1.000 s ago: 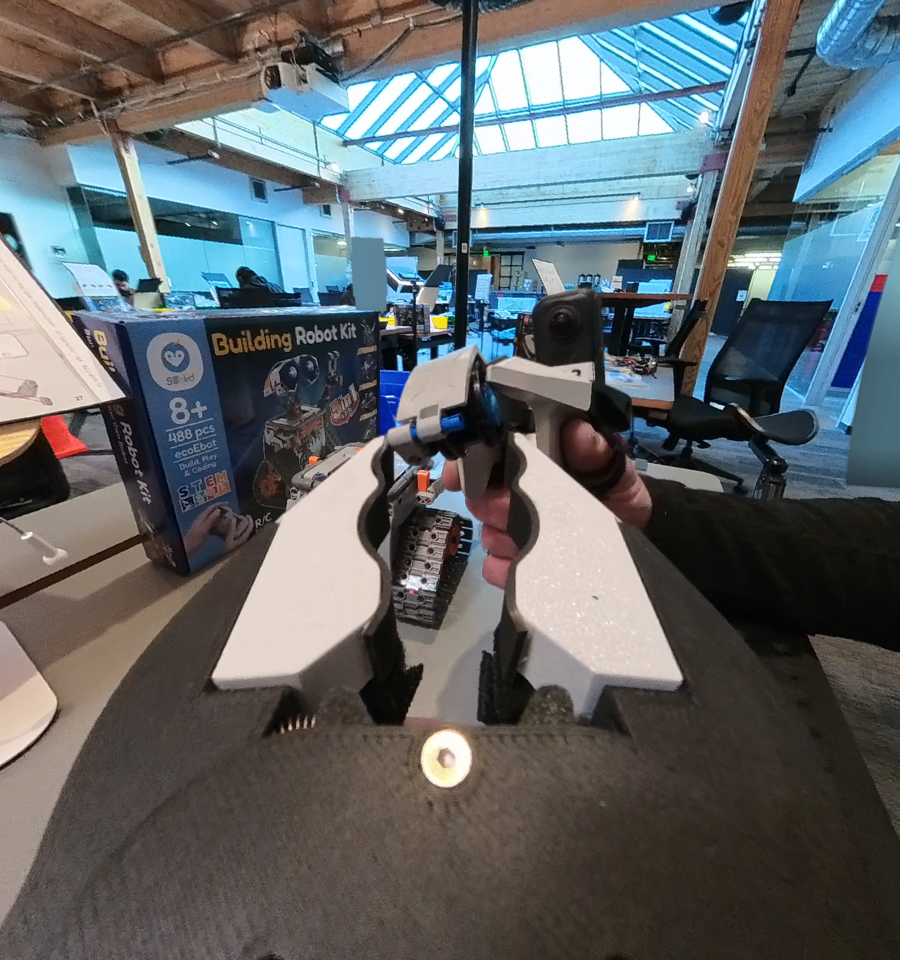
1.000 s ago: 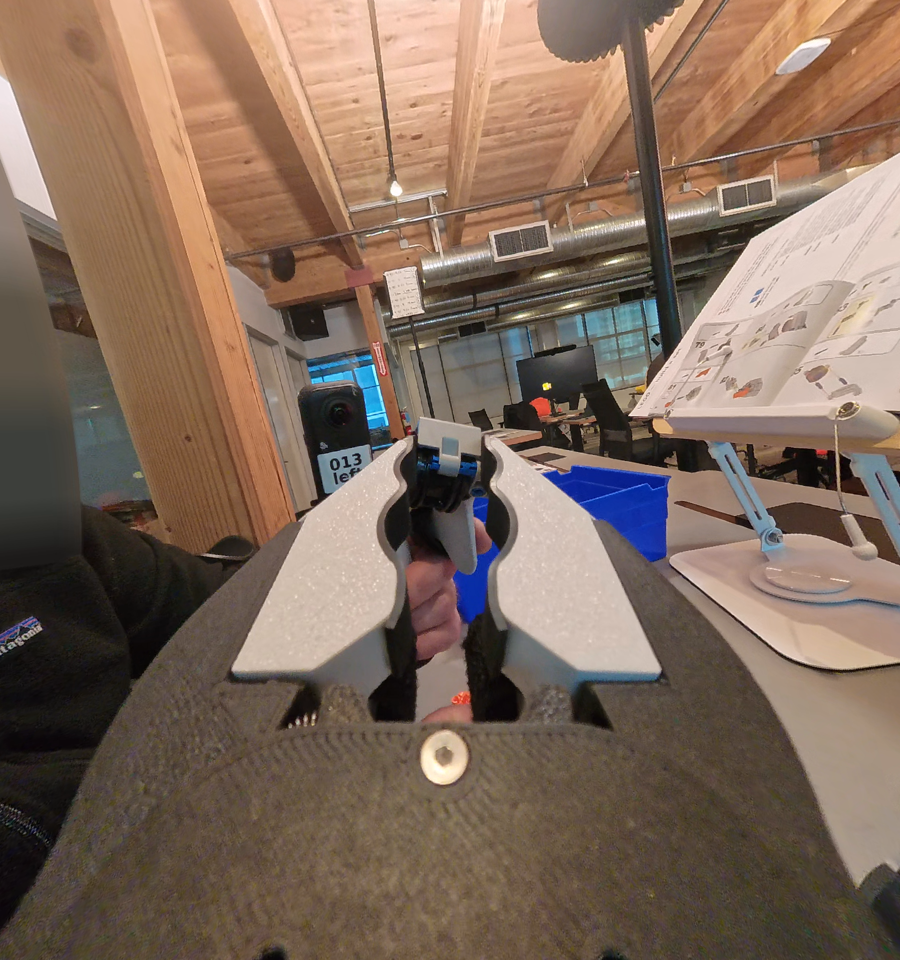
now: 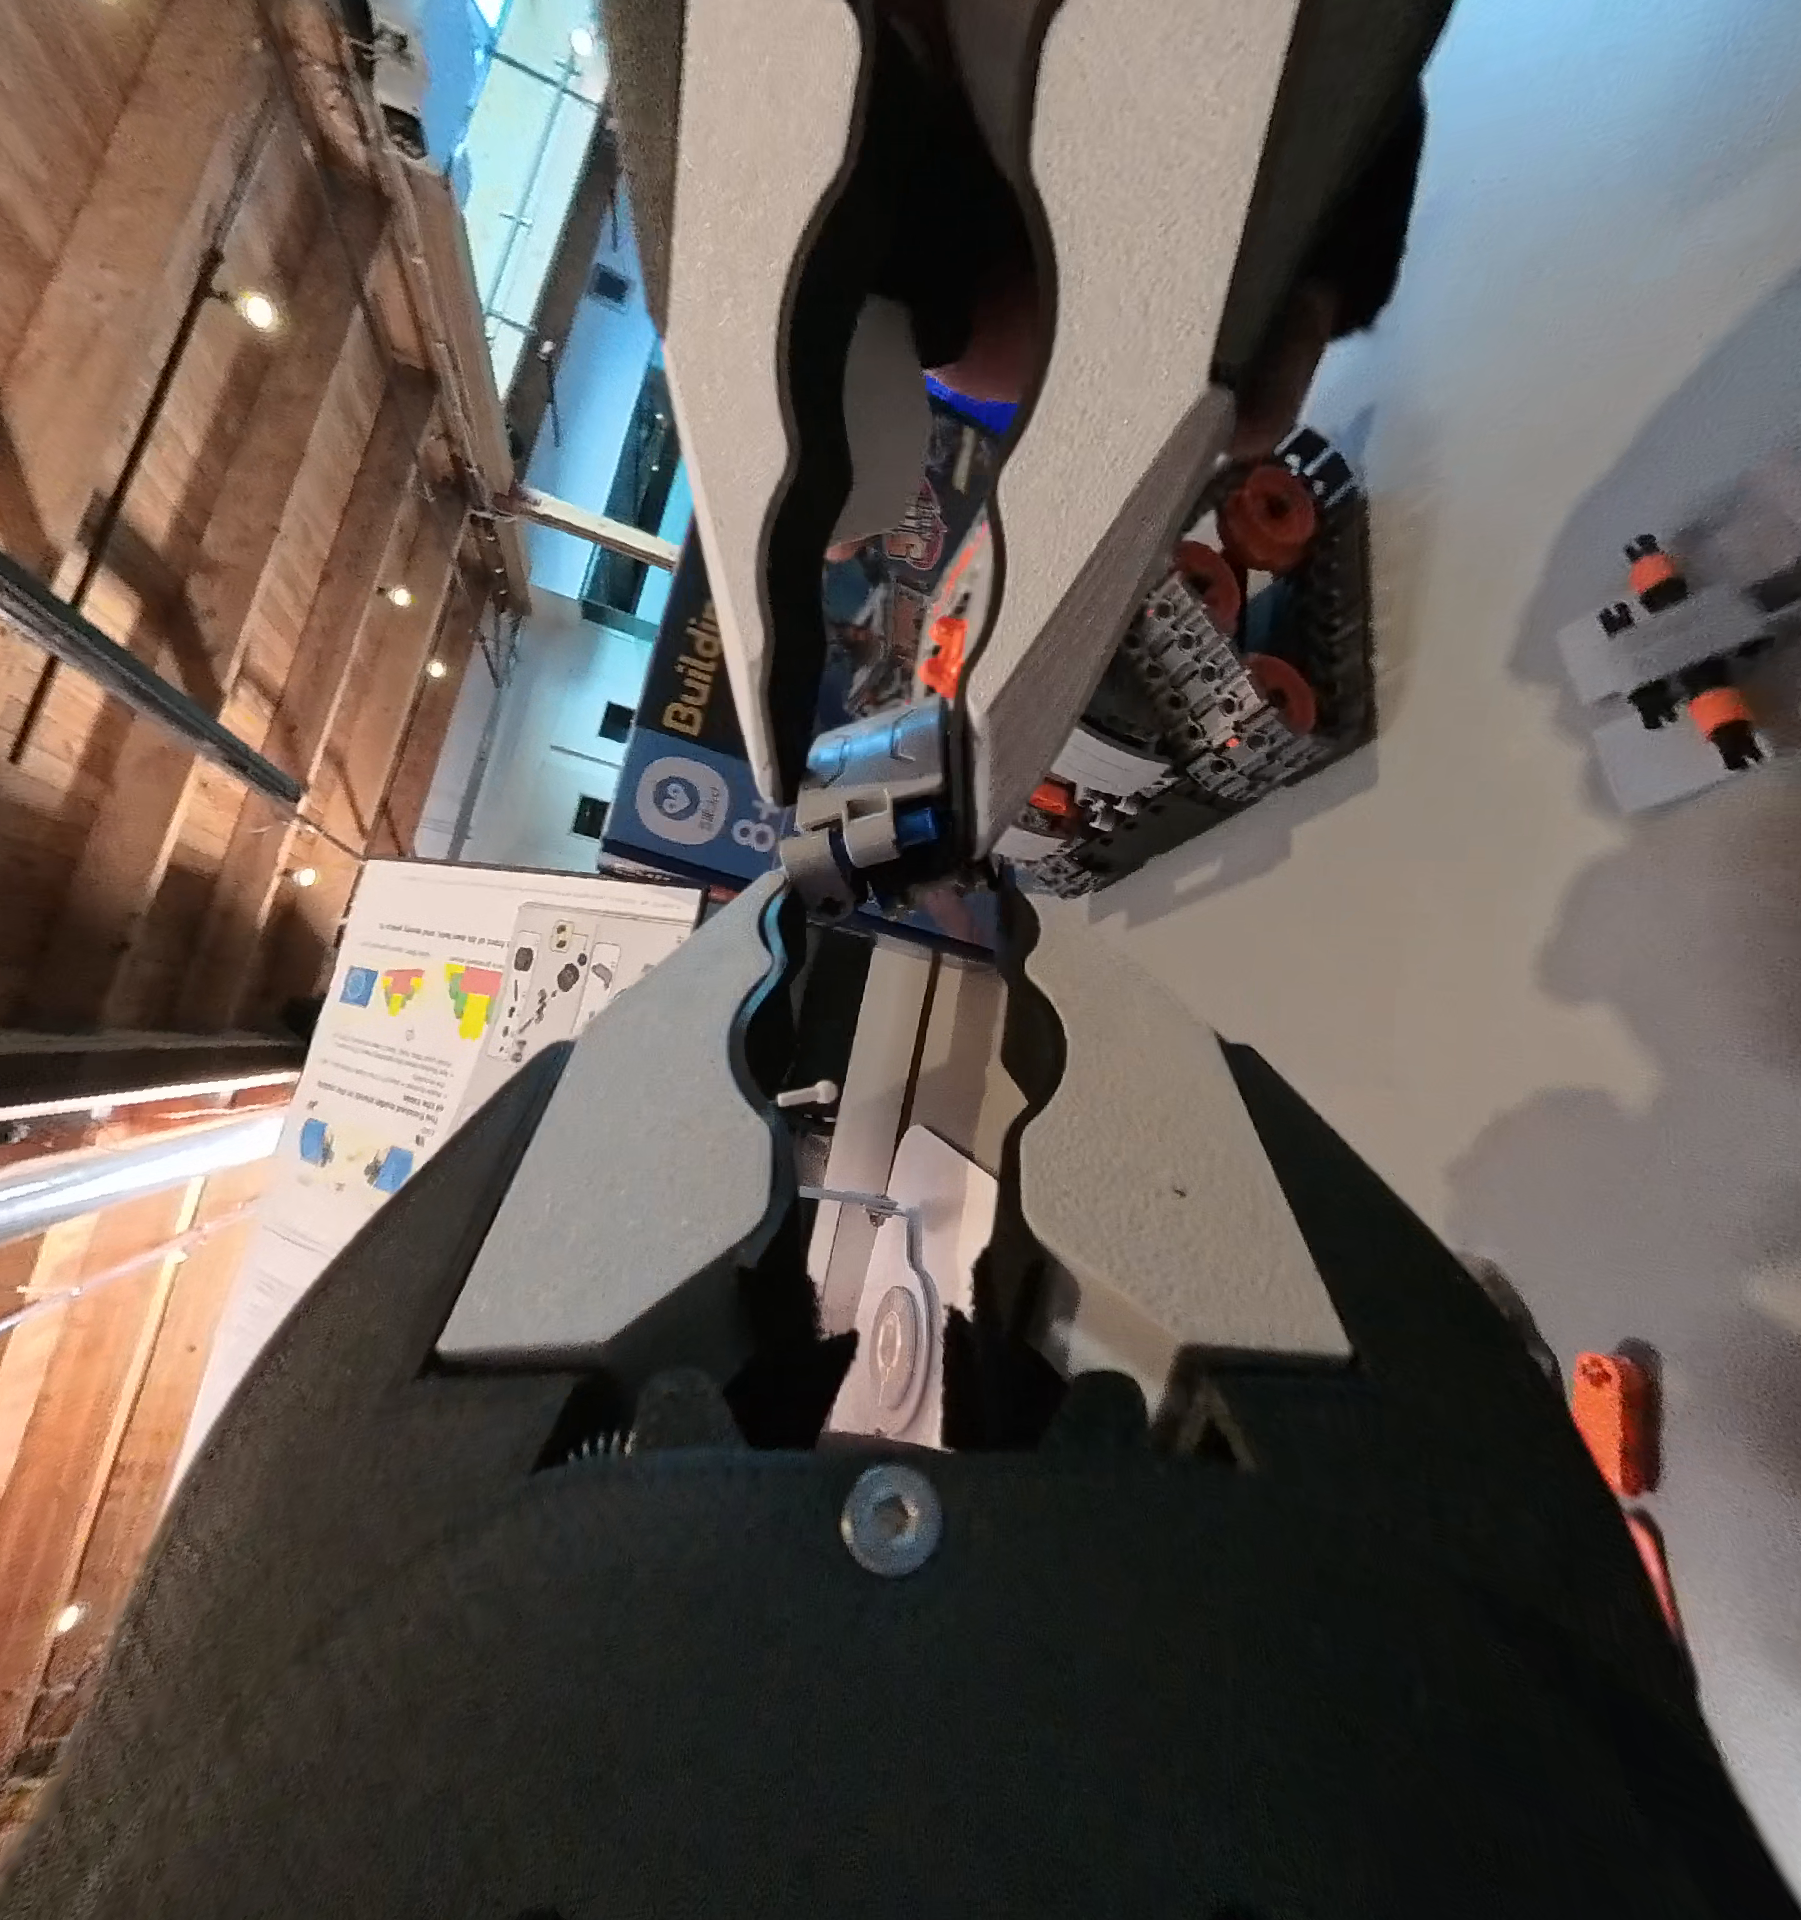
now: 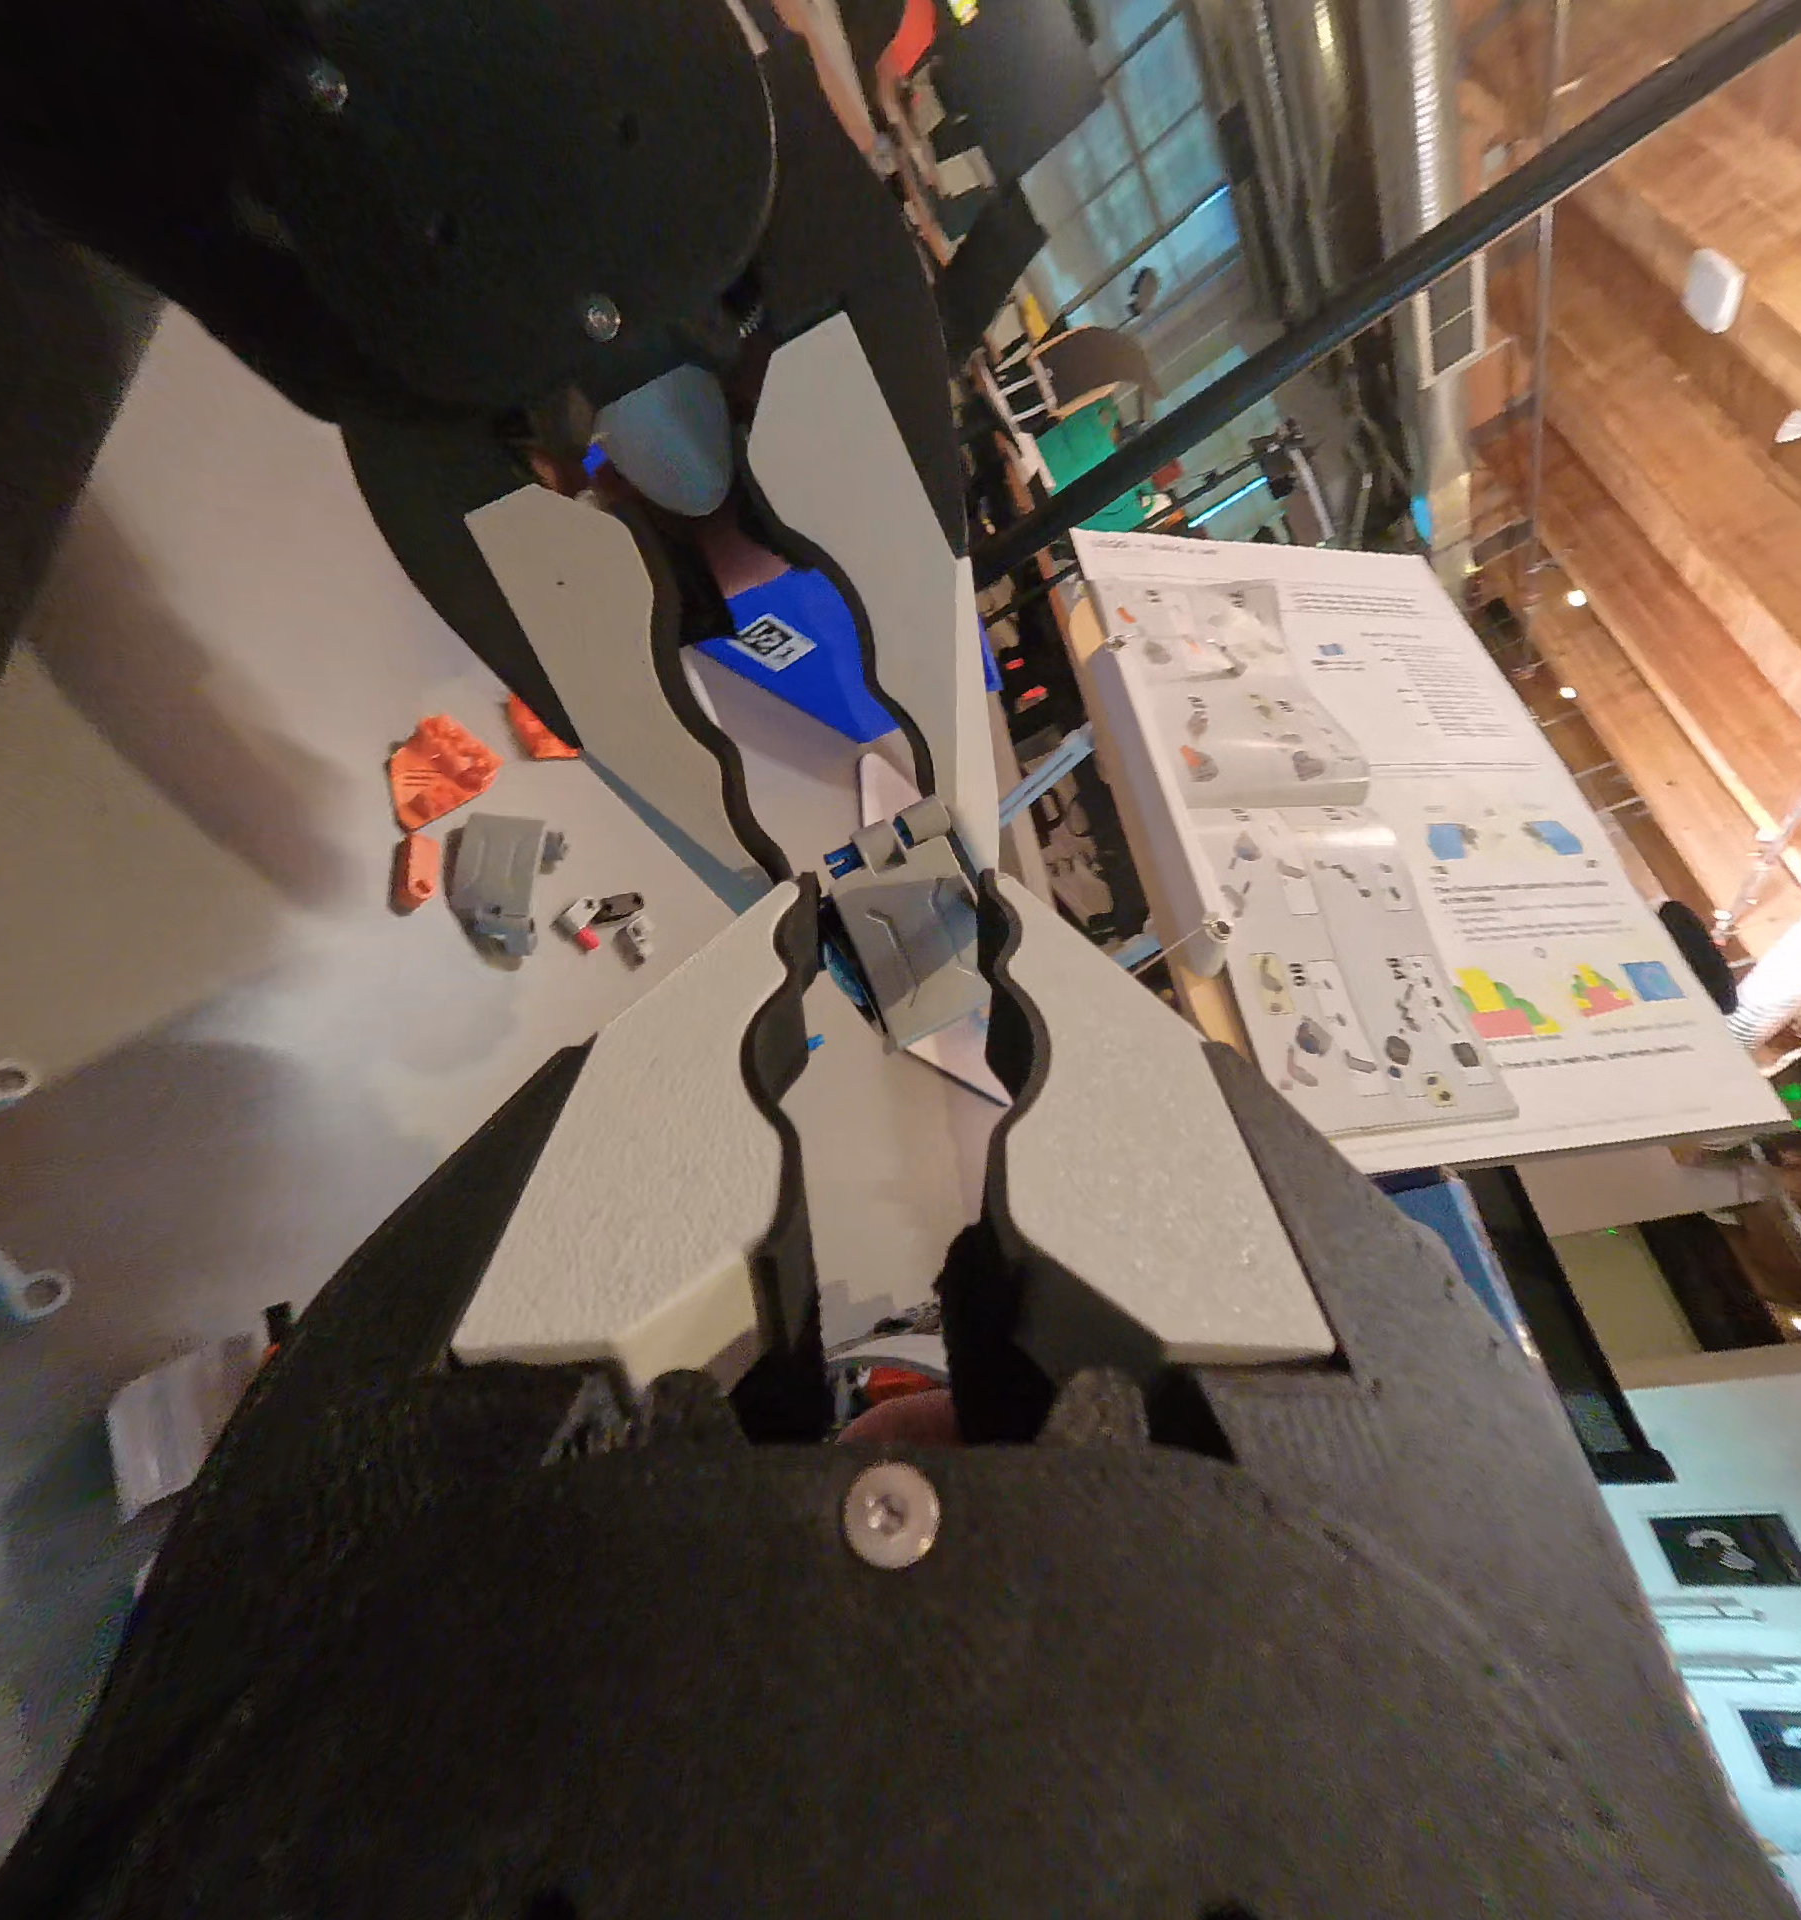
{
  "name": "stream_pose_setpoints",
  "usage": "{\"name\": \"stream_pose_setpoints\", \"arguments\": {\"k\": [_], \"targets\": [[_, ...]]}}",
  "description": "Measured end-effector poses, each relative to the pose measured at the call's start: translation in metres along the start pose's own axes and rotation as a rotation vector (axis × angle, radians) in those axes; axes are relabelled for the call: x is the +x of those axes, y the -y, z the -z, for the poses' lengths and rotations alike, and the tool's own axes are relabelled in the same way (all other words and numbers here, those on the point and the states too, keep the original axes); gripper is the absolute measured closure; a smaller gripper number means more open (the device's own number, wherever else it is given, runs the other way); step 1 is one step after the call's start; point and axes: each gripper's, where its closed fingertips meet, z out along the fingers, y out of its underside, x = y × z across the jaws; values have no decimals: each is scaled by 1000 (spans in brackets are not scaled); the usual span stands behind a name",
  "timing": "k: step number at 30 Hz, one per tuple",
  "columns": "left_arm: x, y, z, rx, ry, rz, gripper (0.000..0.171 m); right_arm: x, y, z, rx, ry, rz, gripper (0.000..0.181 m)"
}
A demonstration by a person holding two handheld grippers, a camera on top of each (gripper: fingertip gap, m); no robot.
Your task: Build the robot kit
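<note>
A small grey panel piece with a blue-and-grey connector (image 4: pixel 911 951) hangs in the air between both grippers. My right gripper (image 4: pixel 894 899) is shut on the grey panel. My left gripper (image 3: pixel 891 894) meets it tip to tip and is shut on the connector end of the same piece (image 3: pixel 870 821). In the left wrist view the right gripper (image 3: pixel 875 758) comes in from the top. In the right wrist view the left gripper (image 4: pixel 870 847) comes in from the top. Both views are rolled sideways, so the table runs upright in them.
A tracked grey vehicle with orange wheels (image 3: pixel 1239 675) and a dark blue kit box (image 3: pixel 688 769) stand on the table. A booklet on a stand (image 4: pixel 1374 831), a blue bin (image 4: pixel 813 665), loose orange parts (image 4: pixel 439 769), grey parts (image 4: pixel 496 873) and a grey block with orange pins (image 3: pixel 1685 686) lie around. My two grippers' fingertips are within a few centimetres of each other.
Both grippers have rolled about a quarter turn together with the piece held between them, so both views now look sideways and down at the table.
</note>
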Motion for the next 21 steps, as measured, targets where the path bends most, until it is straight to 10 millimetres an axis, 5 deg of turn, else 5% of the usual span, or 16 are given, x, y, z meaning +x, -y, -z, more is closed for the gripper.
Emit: {"name": "stream_pose_setpoints", "arguments": {"k": [7, 21], "targets": [[10, 2, 0, 9, -19, -87, 138, -8, -4, 4, -25, 22, 60, 157], [-27, 2, 9, 68, 154, 46, 141, 18, 24, 9, -94, -385, 558, 158]]}}
